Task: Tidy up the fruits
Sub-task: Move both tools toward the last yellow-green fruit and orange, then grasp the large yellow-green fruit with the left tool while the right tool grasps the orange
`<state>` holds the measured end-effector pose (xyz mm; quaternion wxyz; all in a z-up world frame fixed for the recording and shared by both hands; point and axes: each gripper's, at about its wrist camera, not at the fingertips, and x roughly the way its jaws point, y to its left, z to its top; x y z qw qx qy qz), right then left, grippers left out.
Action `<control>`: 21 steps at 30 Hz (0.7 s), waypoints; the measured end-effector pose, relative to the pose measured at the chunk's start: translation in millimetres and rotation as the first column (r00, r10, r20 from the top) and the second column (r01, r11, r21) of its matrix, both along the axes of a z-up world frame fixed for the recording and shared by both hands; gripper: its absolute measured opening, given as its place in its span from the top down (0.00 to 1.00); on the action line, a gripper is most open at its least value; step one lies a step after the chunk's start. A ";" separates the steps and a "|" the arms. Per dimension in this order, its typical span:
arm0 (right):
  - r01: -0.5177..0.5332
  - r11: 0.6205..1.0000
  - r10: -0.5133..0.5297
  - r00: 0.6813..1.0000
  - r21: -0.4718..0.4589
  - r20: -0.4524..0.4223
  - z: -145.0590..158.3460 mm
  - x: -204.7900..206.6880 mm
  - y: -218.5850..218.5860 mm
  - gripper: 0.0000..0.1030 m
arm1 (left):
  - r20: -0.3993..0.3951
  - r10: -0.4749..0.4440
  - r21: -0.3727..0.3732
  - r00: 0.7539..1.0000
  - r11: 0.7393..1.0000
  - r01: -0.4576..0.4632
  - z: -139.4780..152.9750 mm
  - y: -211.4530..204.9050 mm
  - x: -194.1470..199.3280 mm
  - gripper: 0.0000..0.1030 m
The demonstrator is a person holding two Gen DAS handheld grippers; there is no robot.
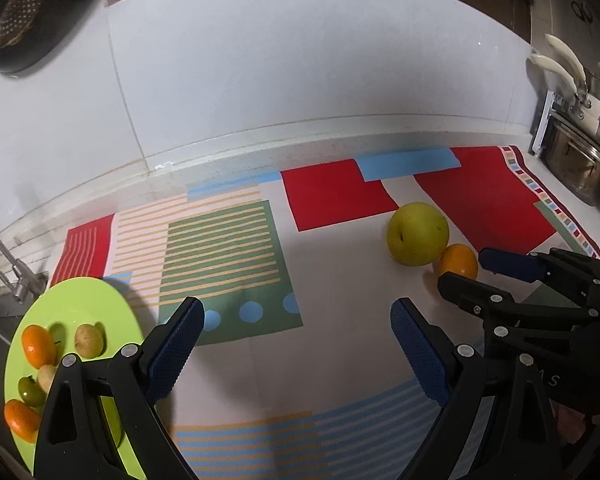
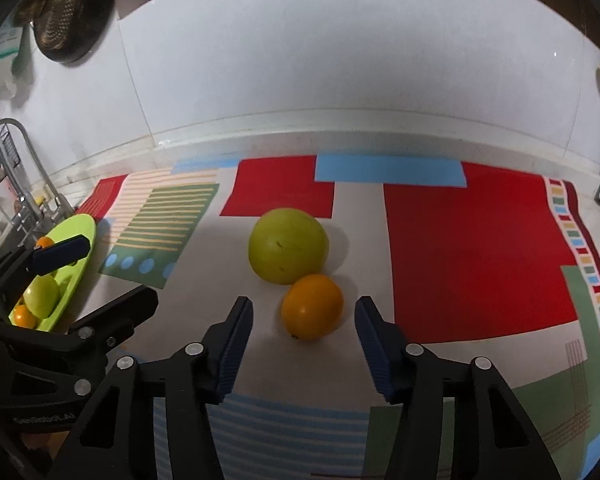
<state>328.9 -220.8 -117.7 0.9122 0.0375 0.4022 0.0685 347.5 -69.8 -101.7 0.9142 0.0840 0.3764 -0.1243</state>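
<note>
We hold our right tongs [image 2: 304, 336] released, the blue-padded fingers [image 2: 236, 344] spread wide just above the desk. The round orange citrus fruit [image 2: 312, 306] sits just ahead of them, in line with the gap and not touched by either finger. Straight beyond it, touching or nearly touching its far side, rests the large round yellow-green fruit [image 2: 288, 250], the size of a pomelo or big pear. Both lie on the patterned cloth of red, blue, green and striped blocks [image 2: 480, 248] that covers the desk.

Our left tongs [image 1: 296, 340] are released too, fingers wide apart over a bare part of the cloth and gripping nothing. From them the two loose fruits lie ahead and to the right, the orange one [image 1: 458, 266] nearer, the big yellow-green one [image 1: 418, 234] just behind it, with the right tongs [image 1: 476, 270] reaching in beside the orange.

To the left of the left tongs, partly under their left finger, lies the round lime-green plastic plate [image 1: 80, 300]. It carries several small fruits: orange ones [image 1: 39, 344], a small green one [image 1: 30, 390] and pale yellowish-brown ones [image 1: 89, 340]. Past the plate, a metal tap [image 2: 20, 168] stands at a sink, and a white tiled wall [image 2: 340, 60] rises behind the desk.
</note>
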 end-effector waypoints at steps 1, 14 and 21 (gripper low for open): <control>0.000 1.000 0.000 1.000 0.004 -0.005 -1.7 1.3 -0.4 0.52 | -0.004 -0.002 0.001 1.000 1.000 0.002 -1.4 -0.9 1.7 0.07; 0.007 0.999 -0.005 0.999 0.048 -0.033 -10.1 10.0 -8.3 0.66 | -0.024 -0.039 0.015 0.999 0.999 0.039 -8.8 -13.9 12.9 0.08; 0.045 0.998 -0.044 0.999 0.040 -0.017 -5.7 0.9 -20.1 0.66 | -0.016 -0.095 -0.003 0.995 0.995 0.095 -8.1 -28.4 9.4 0.08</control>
